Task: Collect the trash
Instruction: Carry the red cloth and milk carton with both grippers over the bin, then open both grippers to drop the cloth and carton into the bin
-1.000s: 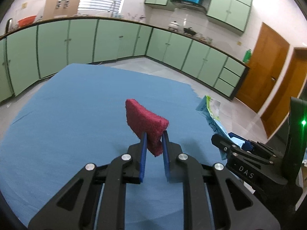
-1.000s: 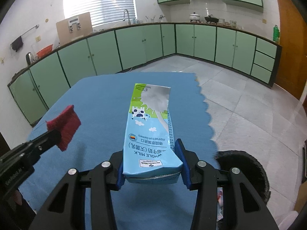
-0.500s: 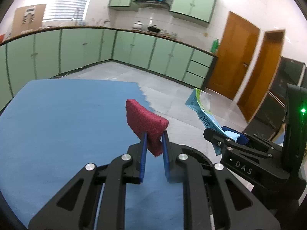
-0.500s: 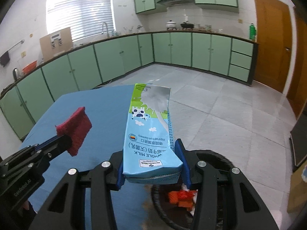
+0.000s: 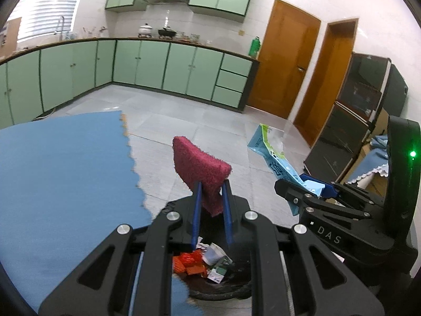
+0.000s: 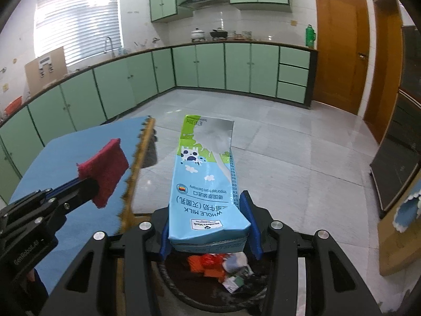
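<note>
My left gripper (image 5: 211, 205) clamps the sponge (image 5: 200, 167), my right gripper (image 6: 209, 230) the carton (image 6: 208, 184); both hang over the bin (image 6: 184, 292); next, let go.

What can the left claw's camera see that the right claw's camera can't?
Only the left view: the dark cabinets past the second door, and the right claw from the side. Only the right view: the window blind, the tap, the carton's cow picture and the left claw from the side. Both: the red sponge, the milk carton, the bin of trash, the blue tablecloth.
</note>
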Demonstrator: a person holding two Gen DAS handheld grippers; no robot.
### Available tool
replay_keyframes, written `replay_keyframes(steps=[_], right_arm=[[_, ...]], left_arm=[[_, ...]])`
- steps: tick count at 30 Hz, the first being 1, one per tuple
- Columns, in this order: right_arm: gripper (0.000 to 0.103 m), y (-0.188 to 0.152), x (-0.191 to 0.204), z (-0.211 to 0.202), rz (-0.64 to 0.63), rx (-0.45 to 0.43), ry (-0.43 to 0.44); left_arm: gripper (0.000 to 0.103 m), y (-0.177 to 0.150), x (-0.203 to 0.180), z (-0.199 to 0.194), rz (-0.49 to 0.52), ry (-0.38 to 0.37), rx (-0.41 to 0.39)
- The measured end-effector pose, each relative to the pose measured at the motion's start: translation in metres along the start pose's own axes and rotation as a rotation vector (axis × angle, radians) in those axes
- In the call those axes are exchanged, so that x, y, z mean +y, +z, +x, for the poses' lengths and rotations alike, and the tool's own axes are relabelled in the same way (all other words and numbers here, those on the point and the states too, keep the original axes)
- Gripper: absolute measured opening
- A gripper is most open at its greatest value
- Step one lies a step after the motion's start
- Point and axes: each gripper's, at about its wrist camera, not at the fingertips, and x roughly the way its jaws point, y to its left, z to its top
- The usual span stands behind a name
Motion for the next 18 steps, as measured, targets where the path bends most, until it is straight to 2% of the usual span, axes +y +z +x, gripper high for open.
replay_keyframes(steps=[9,16,17,18], right_arm=[[0.045,-0.011,-0.036,0.017,0.031,0.028,-0.03],[0.046,-0.016,-0.045,0.042,0.027,0.069,-0.019],[0.046,-0.017,-0.046,0.045,0.031,0.076,-0.014],[0.052,-0.018,-0.049,0.051,0.038,0.087,-0.006]], left_arm=[[0.014,-0.003,-0.012,0.037,0.037,0.002,0.049],[0.015,-0.005,-0.015,0.066,0.051,0.007,0.1],[0.015,-0.006,-0.015,0.069,0.053,0.003,0.109],[0.016,-0.006,-0.013,0.073,0.053,0.006,0.114]])
